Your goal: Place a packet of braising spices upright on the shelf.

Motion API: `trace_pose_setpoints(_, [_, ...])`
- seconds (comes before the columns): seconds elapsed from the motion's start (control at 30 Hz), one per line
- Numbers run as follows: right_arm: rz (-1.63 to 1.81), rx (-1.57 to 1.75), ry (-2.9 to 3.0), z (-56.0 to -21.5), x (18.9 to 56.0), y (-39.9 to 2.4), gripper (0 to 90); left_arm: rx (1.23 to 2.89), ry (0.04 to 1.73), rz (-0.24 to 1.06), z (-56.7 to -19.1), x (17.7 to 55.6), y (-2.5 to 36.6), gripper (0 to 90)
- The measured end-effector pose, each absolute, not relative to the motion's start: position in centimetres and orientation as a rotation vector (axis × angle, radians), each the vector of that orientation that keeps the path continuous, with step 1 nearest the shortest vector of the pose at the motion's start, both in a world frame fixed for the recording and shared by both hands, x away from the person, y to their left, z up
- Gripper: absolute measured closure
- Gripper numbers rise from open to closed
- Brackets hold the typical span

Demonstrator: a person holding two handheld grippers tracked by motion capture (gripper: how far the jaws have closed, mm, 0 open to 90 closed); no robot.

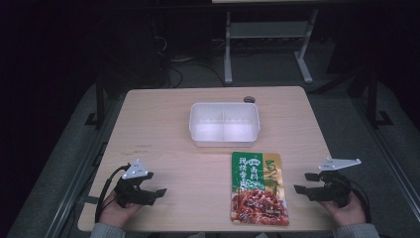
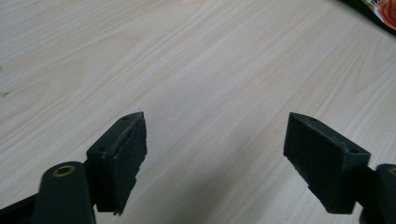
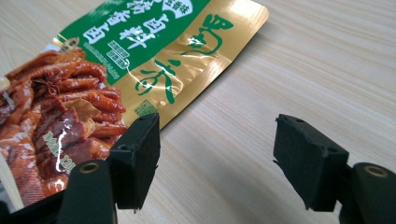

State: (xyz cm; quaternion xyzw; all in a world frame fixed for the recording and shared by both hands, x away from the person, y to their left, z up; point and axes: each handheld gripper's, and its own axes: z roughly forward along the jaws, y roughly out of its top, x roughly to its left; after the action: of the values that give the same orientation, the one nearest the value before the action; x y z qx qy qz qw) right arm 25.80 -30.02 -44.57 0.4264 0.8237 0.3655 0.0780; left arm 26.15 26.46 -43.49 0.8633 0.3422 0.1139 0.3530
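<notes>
The packet (image 1: 258,189) lies flat on the table (image 1: 163,124) near the front edge, its long axis running away from the person toward the white tray (image 1: 224,124) just beyond it. The right gripper (image 1: 303,182) is the nearer one, standing just beside the packet's right edge with jaws spread and empty (the edge shows at its left jaw in the right gripper view). The left gripper (image 1: 157,185), also spread and empty, sits farther off to the packet's left.
</notes>
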Motion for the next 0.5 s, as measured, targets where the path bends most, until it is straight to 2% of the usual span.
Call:
trace_pose_setpoints(0.17, [1.091,1.279,2.467,-44.6,25.8,-30.0,31.2,2.237,0.854,0.273,-43.5,26.2,25.6,25.0])
trace_pose_setpoints(0.5, [1.081,1.279,2.458,-44.5,25.7,-30.0,31.1,2.236,0.764,0.241,-42.6,26.0,23.7,36.1])
